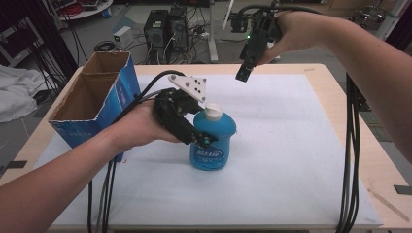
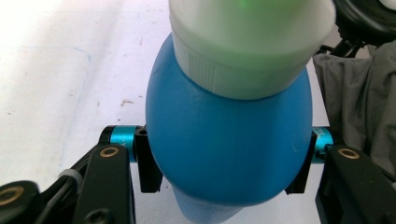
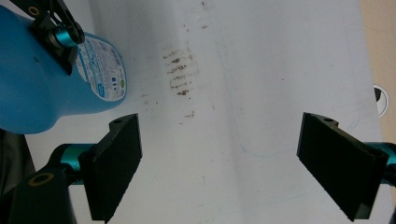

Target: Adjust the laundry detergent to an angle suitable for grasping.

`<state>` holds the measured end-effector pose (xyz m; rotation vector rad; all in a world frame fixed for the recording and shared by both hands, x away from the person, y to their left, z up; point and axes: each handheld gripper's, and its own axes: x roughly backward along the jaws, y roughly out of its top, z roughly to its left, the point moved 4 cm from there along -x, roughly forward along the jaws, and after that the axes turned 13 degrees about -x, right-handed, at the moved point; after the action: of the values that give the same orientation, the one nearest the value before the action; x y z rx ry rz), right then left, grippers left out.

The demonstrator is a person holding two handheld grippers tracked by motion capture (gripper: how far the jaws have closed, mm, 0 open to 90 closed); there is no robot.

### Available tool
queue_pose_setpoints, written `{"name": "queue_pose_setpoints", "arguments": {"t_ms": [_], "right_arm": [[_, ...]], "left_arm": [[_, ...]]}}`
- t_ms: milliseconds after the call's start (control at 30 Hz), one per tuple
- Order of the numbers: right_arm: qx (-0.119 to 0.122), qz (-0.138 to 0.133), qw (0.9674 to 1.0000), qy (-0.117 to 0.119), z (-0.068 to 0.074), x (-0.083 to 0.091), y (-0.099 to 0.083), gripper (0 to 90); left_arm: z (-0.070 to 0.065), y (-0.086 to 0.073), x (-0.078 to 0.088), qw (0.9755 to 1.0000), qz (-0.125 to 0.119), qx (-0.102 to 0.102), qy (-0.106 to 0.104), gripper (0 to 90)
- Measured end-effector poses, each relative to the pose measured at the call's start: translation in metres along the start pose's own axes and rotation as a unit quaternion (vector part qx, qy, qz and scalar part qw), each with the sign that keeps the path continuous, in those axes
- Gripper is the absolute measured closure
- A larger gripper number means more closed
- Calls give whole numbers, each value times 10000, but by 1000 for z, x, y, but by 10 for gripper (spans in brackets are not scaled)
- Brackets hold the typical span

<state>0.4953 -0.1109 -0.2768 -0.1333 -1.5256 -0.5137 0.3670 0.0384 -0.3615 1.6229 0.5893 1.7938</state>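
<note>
Forearms come in from the near edge, one on each side, cables trailing off both. Left gripper [image 1: 206, 141] is clamped on the blue bottle [image 1: 212, 141], jaws squeezing its body from either side just under the shoulder; in the left gripper view you can see both black pads [image 2: 148, 161] pressed flat against the blue plastic. So that claw is closed on the bottle, no gap.

Bottle stands upright on the white mat [image 1: 291, 160], roughly mid-table and a bit left of centre. It has a white cap [image 1: 213, 112] on top and a printed label on the front. The grey three-cornered plate on the left gripper sits right next to the cap.

Left of that, at the mat's left edge, there's an open blue cardboard box [image 1: 94, 99], standing with its open top up, brown inside. It's close to the left hand but apart from the bottle.

Further back, the right gripper [image 1: 243, 73] hangs in the air above the far part of the mat, pointing down, well apart from the bottle. Its jaws are spread wide with nothing between them; the right gripper view just looks down past them at the scuffed mat, with the bottle off in the corner.
</note>
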Motion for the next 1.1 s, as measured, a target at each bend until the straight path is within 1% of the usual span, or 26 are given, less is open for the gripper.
{"name": "queue_pose_setpoints", "arguments": {"t_ms": [33, 67, 133, 167, 200, 233, 300, 333, 467, 533, 567, 633, 700, 767, 833, 867, 900, 933, 1000, 1033, 1100], "right_arm": [[1, -1, 10000, 2, 0, 0, 0, 135], [3, -6, 10000, 3, 0, 0, 0, 135], [22, -9, 10000, 7, 0, -1, 0, 135], [30, -5, 10000, 16, 0, -1, 1, 135], [32, -5, 10000, 9, 0, -1, 1, 135], [23, -8, 10000, 19, 0, -1, 1, 135], [21, -15, 10000, 21, 0, -1, 1, 135], [-17, -24, 10000, 41, 0, -1, 1, 135], [5, -8, 10000, 46, 0, -2, 2, 135], [21, 4, 10000, 41, 0, -2, 2, 135], [18, -8, 10000, 55, 0, -3, 2, 135], [-1, 8, 10000, 52, 0, -2, 2, 135], [15, -1, 10000, 49, 0, -2, 2, 135], [6, -11, 10000, 45, -1, -2, 2, 135], [0, 0, 10000, 54, -1, -2, 1, 135], [3, 4, 10000, 47, -1, -2, 1, 135], [18, -3, 10000, 48, -2, -2, 1, 135], [4, -26, 10000, 49, -2, -2, 1, 135], [13, -23, 10000, 44, -3, -1, 0, 135], [-9, -27, 10000, 50, -3, -1, 0, 135], [-13, -34, 10000, 44, -4, -1, 0, 135]], "left_arm": [[0, -1, 0, 10000, -42, -33, 3, 446], [0, -2, 1, 10000, -54, -12, -8, 445], [0, -3, 1, 10000, -51, -2, -12, 443], [1, -5, 2, 10000, -5, -42, -29, 441], [0, -5, 2, 10000, -30, 21, -22, 439], [1, -6, 3, 10000, 36, -5, -22, 437], [-1, -7, 4, 10000, 22, 58, -10, 435], [0, -8, 5, 9999, 101, -28, 4, 434], [-1, -9, 6, 9999, 159, 62, 6, 431], [-1, -9, 6, 9998, 188, 25, 26, 429], [-2, -9, 5, 9998, 196, 59, 24, 428], [-2, -9, 4, 9996, 249, 52, 78, 422], [-3, -10, 3, 9990, 420, 39, 131, 387], [-4, -10, 3, 9987, 481, 119, 122, 349], [-5, -10, 5, 9984, 512, 157, 189, 303], [-6, -10, 6, 9981, 531, 206, 223, 297], [-6, -9, 9, 9975, 596, 224, 299, 273], [-6, -9, 13, 9969, 664, 281, 326, 243], [-8, -8, 22, 9957, 736, 336, 446, 239], [-8, -7, 27, 9948, 792, 322, 559, 239], [-8, -6, 39, 9932, 835, 439, 685, 207]]}}
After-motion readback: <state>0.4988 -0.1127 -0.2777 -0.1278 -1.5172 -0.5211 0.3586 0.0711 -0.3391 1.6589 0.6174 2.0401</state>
